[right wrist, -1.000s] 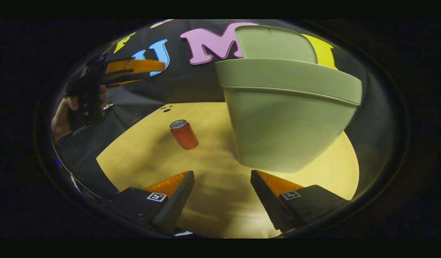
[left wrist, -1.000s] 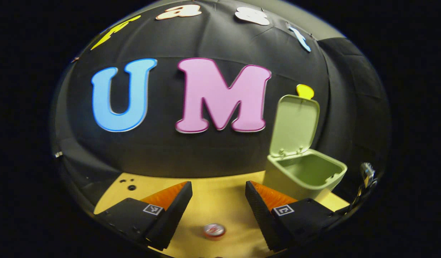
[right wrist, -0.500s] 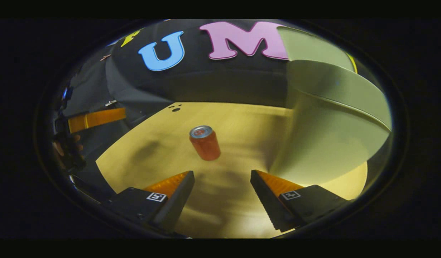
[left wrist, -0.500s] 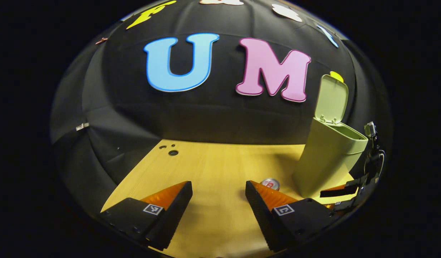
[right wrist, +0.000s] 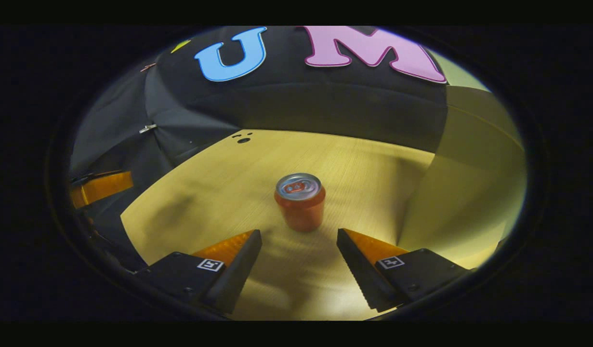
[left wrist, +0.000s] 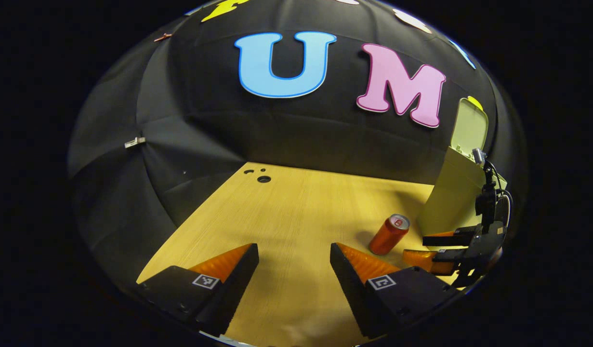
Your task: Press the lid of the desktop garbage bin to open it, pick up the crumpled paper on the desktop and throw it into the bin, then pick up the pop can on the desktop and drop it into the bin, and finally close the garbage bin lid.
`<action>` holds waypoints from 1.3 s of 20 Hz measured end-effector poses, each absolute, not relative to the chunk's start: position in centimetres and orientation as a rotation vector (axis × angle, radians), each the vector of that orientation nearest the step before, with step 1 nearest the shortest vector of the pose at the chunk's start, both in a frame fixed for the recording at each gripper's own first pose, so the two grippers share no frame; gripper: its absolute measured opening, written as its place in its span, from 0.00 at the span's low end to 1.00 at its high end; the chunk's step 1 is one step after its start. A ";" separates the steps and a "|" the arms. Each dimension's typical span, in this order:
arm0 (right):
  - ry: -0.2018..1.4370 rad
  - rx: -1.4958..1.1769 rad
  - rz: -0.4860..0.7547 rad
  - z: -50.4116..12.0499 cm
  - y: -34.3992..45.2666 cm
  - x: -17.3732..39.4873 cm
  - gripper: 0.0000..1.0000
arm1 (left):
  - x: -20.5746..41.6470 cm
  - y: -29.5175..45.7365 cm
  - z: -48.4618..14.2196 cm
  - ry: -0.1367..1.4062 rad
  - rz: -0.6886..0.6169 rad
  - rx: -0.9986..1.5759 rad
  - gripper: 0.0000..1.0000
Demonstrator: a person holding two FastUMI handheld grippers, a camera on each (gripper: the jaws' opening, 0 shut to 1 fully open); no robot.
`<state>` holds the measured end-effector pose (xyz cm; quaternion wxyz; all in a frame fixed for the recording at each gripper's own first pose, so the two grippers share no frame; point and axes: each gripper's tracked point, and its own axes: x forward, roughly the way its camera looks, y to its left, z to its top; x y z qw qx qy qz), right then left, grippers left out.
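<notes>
Seen from the right gripper view: right gripper [right wrist: 298, 262] low over a pale wooden table [right wrist: 200, 193], fingers spread wide apart, nothing between them. Just ahead of the gap, an orange pop can [right wrist: 300, 202] standing upright on the table, silver top facing up, not touched by either finger. To the can's right, the pale green wall of the garbage bin [right wrist: 465, 193], close by. At the far left edge, part of the other gripper.

Seen from the left gripper view: left gripper [left wrist: 294, 270] also spread open and empty, above bare table. Can [left wrist: 388, 234] off to the right, near the bin [left wrist: 453, 202]. Bin lid [left wrist: 469, 127] raised upright. Right gripper [left wrist: 433, 246] just beside the can.
</notes>
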<state>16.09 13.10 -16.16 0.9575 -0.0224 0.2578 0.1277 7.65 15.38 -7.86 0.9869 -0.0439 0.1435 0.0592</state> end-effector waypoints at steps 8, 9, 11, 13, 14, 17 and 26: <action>0.513 -0.057 0.231 -17.0 14.4 21.2 0.99 | 6.7 18.1 -9.6 0.336 0.155 -0.117 0.96; 0.510 -0.058 0.229 -17.1 14.7 21.6 0.99 | 6.8 18.2 -9.9 0.342 0.156 -0.130 0.96; 0.511 -0.070 0.219 -17.5 14.9 22.3 0.99 | 6.6 18.5 -10.2 0.350 0.160 -0.146 0.96; 0.512 -0.093 0.208 -17.9 14.9 22.7 0.99 | 6.6 18.8 -10.3 0.355 0.165 -0.147 0.96; 0.506 -0.101 0.208 -17.8 15.0 23.0 0.99 | 6.5 18.7 -10.3 0.357 0.161 -0.143 0.96; 0.490 -0.128 0.188 -17.8 14.7 23.7 0.99 | 6.5 18.6 -10.4 0.368 0.152 -0.122 0.96; 0.482 -0.130 0.204 -16.9 14.6 23.7 0.84 | 7.0 17.0 -10.3 0.363 0.116 -0.105 0.96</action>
